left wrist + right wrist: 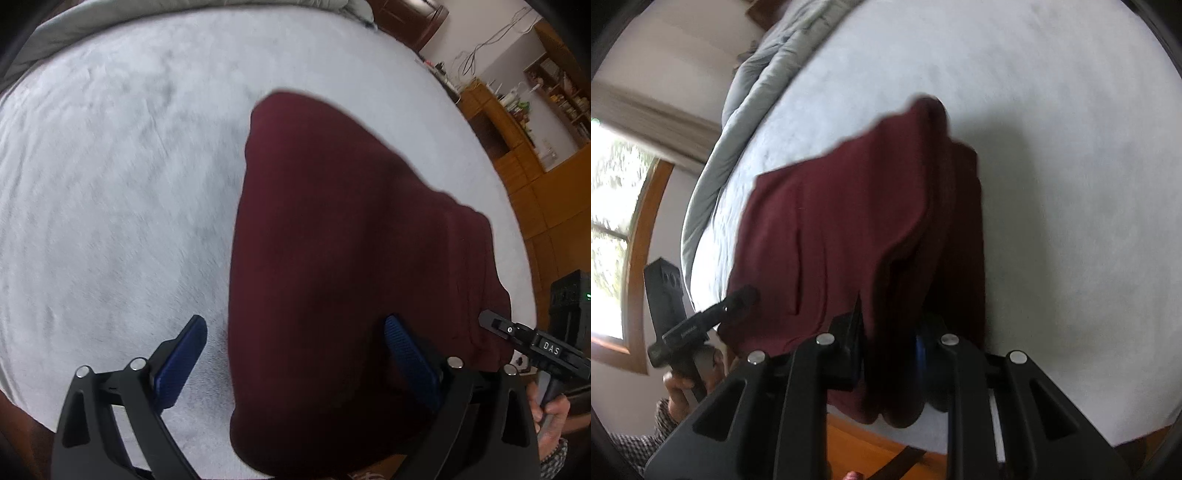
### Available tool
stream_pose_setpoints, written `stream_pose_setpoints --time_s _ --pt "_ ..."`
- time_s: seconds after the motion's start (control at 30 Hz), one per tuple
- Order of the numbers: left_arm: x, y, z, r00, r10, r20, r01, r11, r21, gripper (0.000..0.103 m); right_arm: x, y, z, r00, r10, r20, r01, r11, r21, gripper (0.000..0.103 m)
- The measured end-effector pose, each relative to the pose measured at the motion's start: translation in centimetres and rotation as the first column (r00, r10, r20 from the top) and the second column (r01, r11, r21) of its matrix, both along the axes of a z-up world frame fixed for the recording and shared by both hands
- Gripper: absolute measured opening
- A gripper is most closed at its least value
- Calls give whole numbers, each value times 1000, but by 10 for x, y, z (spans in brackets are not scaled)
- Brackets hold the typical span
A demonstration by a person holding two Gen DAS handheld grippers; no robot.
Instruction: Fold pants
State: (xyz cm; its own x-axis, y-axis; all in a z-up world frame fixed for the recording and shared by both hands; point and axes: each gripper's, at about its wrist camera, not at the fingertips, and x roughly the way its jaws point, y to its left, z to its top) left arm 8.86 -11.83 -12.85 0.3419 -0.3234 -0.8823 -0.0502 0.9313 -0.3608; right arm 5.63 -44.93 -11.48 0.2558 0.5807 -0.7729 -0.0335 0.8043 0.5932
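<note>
The dark red pants (351, 240) are spread on the white bed (110, 184), filling the middle and lower right of the left wrist view. The left gripper (295, 354) is held with its jaws wide apart; 1 blue pad (410, 362) lies over the pants and the other over the bed. The right gripper (892, 347) is clamped on a bunched edge of the pants at the bottom of its view.

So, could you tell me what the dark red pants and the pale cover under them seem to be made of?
The pants look like a soft matte knit, perhaps cotton jersey or fleece: no sheen, limp rounded folds, and they drape thickly. The cover on the bed looks like a plush, short-pile fabric, maybe microfleece: pale grey with brushed, streaky shading. Blur hides any weave, so both are guesses.
</note>
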Motion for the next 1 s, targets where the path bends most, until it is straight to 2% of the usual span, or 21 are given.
stream_pose_setpoints --time_s 0.1,0.2,0.23,0.27,0.4,0.5,0.63,0.7,0.73,0.77,0.83,0.9,1.0 --pt "2 -4 -10 1000 9 -5 -9 1000 1 100 -2 1 -1 1000 6 7 -6 1000 1 25" --pt "1 -5 -8 1000 10 2 -10 1000 0 100 -4 4 17 998 42 36 -40 998 -39 41" --pt "1 -4 -5 1000 10 3 -10 1000 -2 100 -3 4 26 997 52 48 -49 997 -60 54" --pt "1 -3 0 1000 3 5 -3 1000 -5 99 -2 4 36 996 50 74 -44 996 -75 58" --pt "0 5 18 999 -4 32 5 1000 -21 99 13 -3 63 989 33 145 -20 995 -95 63" --pt "1 11 27 999 -5 49 5 1000 4 99 45 -3 61 990 15 137 -1 995 -100 64" --pt "2 20 23 999 26 31 -26 1000 10 99 77 -4 40 996 5 90 0 998 -55 59" --pt "1 28 18 999 35 16 -35 999 7 99 89 -5 32 997 1 71 3 999 -44 51" --pt "0 28 15 999 36 10 -36 999 6 99 94 -3 29 998 0 66 3 999 -39 36" --pt "1 29 12 999 37 2 -37 999 4 99 98 0 26 998 12 54 -11 1000 -19 15" --pt "1 28 8 999 40 -9 -40 999 2 99 103 4 22 999 23 35 -24 999 30 9" --pt "1 22 7 999 38 -13 -38 999 -9 99 104 6 28 998 28 52 -30 999 25 7" --pt "0 15 11 1000 21 7 -20 1000 -19 99 103 -4 43 996 -15 86 15 1000 -5 6"
